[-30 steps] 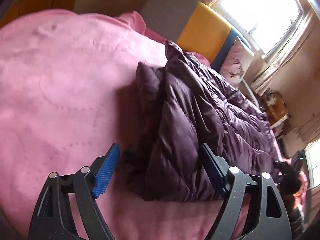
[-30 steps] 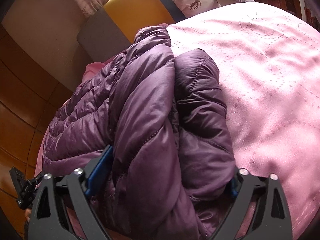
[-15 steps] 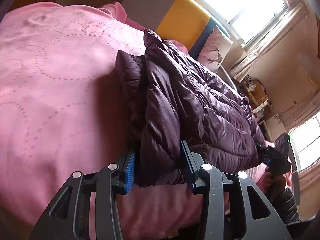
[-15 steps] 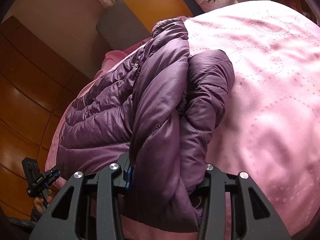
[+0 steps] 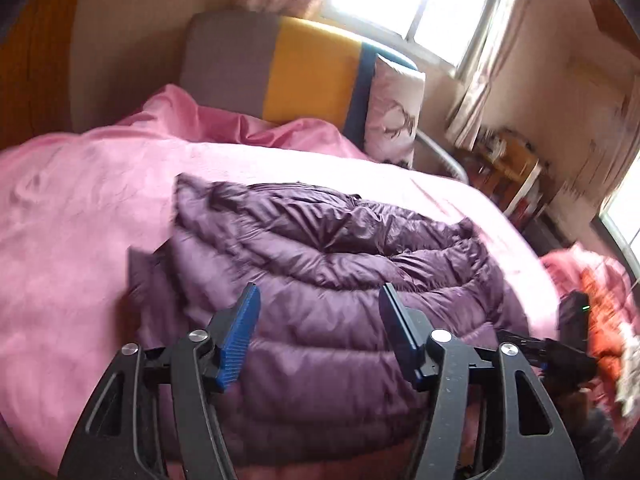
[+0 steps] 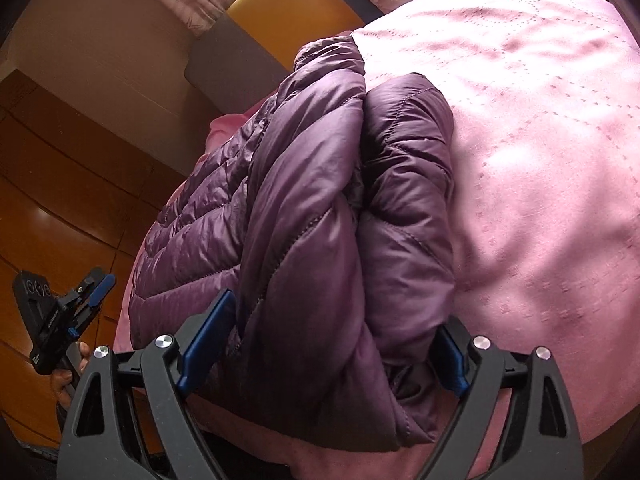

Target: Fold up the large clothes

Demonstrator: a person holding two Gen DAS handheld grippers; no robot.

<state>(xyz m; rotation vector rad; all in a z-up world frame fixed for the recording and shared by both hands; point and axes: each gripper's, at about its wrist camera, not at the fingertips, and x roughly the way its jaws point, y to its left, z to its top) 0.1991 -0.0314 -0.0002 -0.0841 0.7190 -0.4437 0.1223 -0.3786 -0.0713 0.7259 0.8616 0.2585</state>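
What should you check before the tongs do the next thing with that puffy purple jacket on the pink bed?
1. Puffy purple quilted jacket lying folded on the pink bedspread: ok.
2. Left tongs clear of the jacket: ok, jaws opening with nothing pinched between them.
3. Right tongs let go: cannot tell fully; jaws opening, but the folded end sits between them.
4. Jacket fully on the bed, not sliding off: ok.
5. Folded edges lined up neatly: not ok, the top layers look bunched.
6. Sleeves tucked in: cannot tell.
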